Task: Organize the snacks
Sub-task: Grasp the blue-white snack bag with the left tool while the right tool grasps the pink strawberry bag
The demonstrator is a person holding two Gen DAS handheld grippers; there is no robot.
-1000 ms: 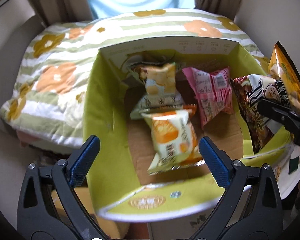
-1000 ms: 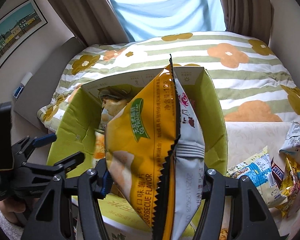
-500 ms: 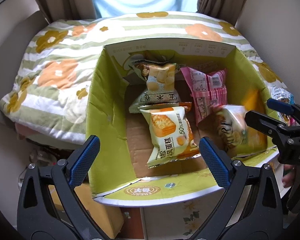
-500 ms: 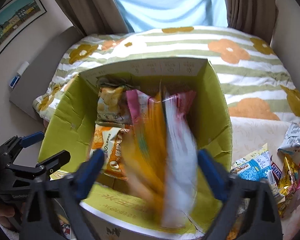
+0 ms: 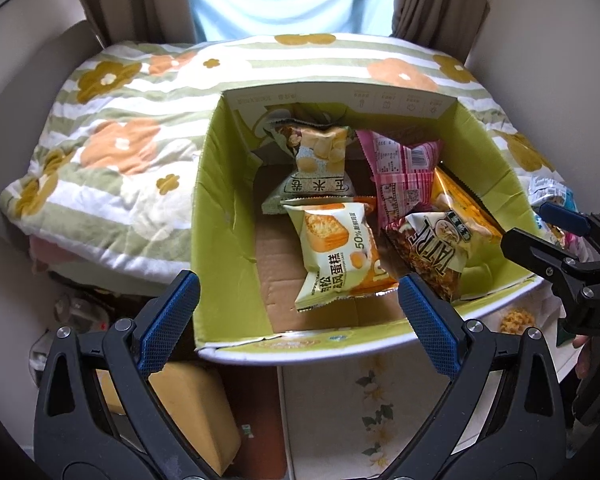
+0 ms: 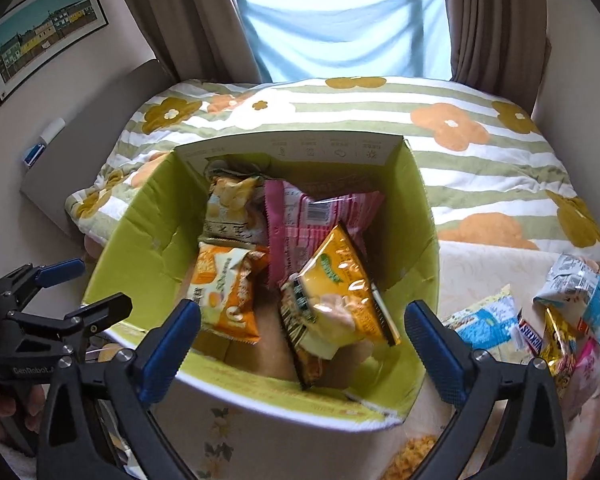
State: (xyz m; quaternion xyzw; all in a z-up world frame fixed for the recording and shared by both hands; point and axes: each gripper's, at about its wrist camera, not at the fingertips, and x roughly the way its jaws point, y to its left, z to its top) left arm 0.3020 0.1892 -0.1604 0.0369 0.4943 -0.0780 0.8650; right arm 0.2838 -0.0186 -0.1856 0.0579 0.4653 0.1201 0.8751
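A green cardboard box [image 5: 220, 208] [image 6: 140, 240] stands open and holds several snack packs. A yellow barbecue chip bag [image 6: 340, 292] lies loose in its near right part, beside a brown bag [image 5: 428, 248]. An orange cake pack [image 5: 332, 252] [image 6: 224, 288], a pink pack [image 5: 400, 168] [image 6: 312, 220] and a rice cracker pack [image 5: 320, 160] lie further in. My right gripper [image 6: 300, 344] is open and empty above the box's near edge. My left gripper [image 5: 296, 312] is open and empty at the box's front left.
More loose snacks [image 6: 556, 320] lie on the table [image 6: 480, 272] right of the box. A flowered quilt [image 5: 120, 140] covers the bed behind. A yellow block [image 5: 196, 412] sits below the left gripper. The right gripper shows in the left wrist view [image 5: 548, 236].
My right gripper opened and let go of the yellow chip bag, which dropped into the box. The left gripper stayed open and drew back a little.
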